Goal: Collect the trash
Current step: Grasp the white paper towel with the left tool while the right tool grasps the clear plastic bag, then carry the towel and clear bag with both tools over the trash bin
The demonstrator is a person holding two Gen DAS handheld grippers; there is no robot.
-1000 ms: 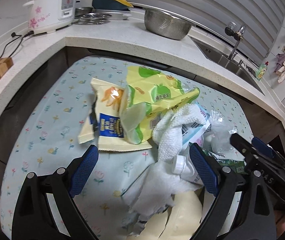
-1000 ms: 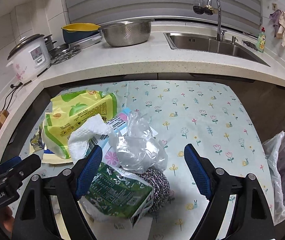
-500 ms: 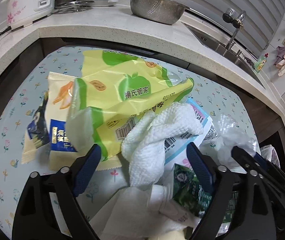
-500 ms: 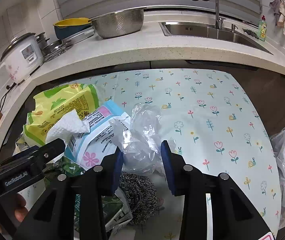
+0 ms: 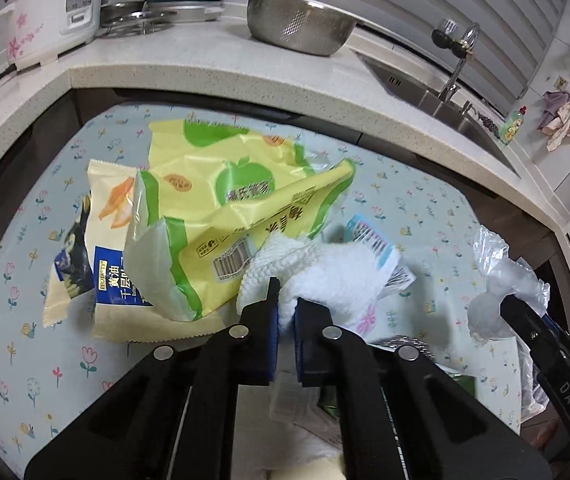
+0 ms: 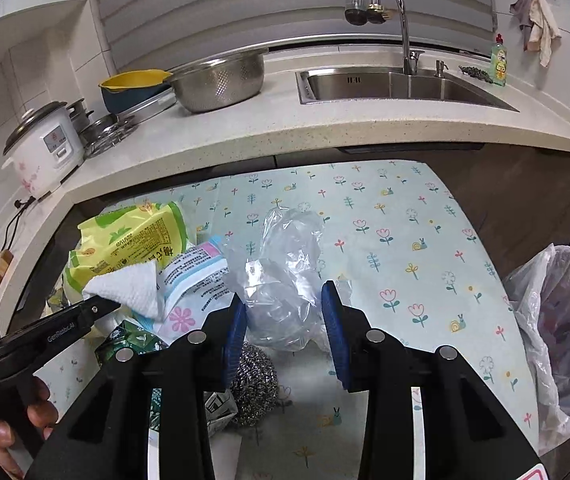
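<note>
My left gripper is shut on a crumpled white paper towel, which also shows in the right wrist view. My right gripper is shut on a crumpled clear plastic bag, seen in the left wrist view too. A yellow-green snack bag, a cream biscuit wrapper, a blue-pink wipes pack, a green packet and a steel scourer lie on the floral cloth.
A bin lined with a clear bag stands at the table's right edge. The counter behind holds a rice cooker, a steel colander and a sink.
My left gripper closed on the white paper towel and drew back a little. My right gripper closed onto the clear plastic bag, then widened slightly around it.
</note>
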